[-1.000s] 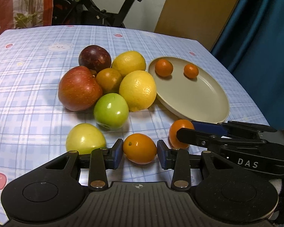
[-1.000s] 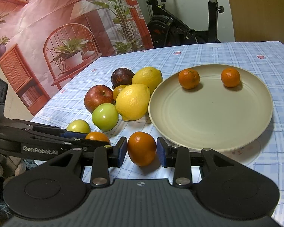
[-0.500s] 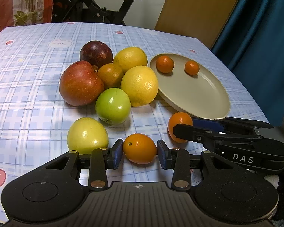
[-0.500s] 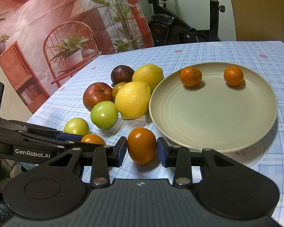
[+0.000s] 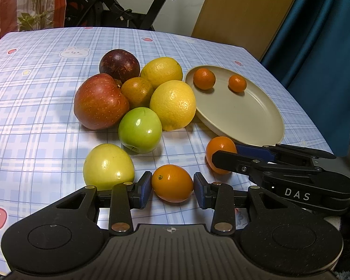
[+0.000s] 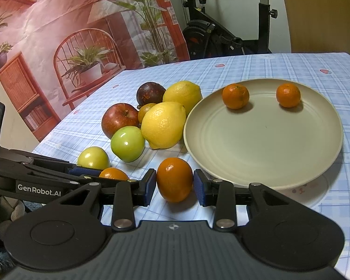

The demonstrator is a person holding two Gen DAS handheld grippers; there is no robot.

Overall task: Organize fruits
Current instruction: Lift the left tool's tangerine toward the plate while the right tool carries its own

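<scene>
My left gripper [image 5: 172, 186] is shut on a small oval orange [image 5: 172, 183], both blue pads pressing its sides, just over the checked tablecloth. My right gripper [image 6: 174, 184] is shut on a rounder orange [image 6: 174, 179] close to the near rim of the beige plate [image 6: 263, 140]. Two small mandarins [image 6: 235, 96] [image 6: 288, 95] lie on the plate's far side. In the left wrist view the right gripper [image 5: 224, 155] reaches in from the right with its orange [image 5: 219, 150]. The right wrist view shows the left gripper [image 6: 109, 175] at lower left.
A pile of fruit lies left of the plate: a red apple [image 5: 100, 101], a dark purple fruit [image 5: 119, 65], two lemons [image 5: 172, 105] [image 5: 161, 71], a green apple [image 5: 140, 133] and a yellow-green apple [image 5: 108, 163]. An exercise bike [image 6: 212, 39] stands beyond the table's far edge.
Both grippers keep the same hold on their oranges. The fruit pile and plate sit only slightly differently in the views; nothing on the table has moved.
</scene>
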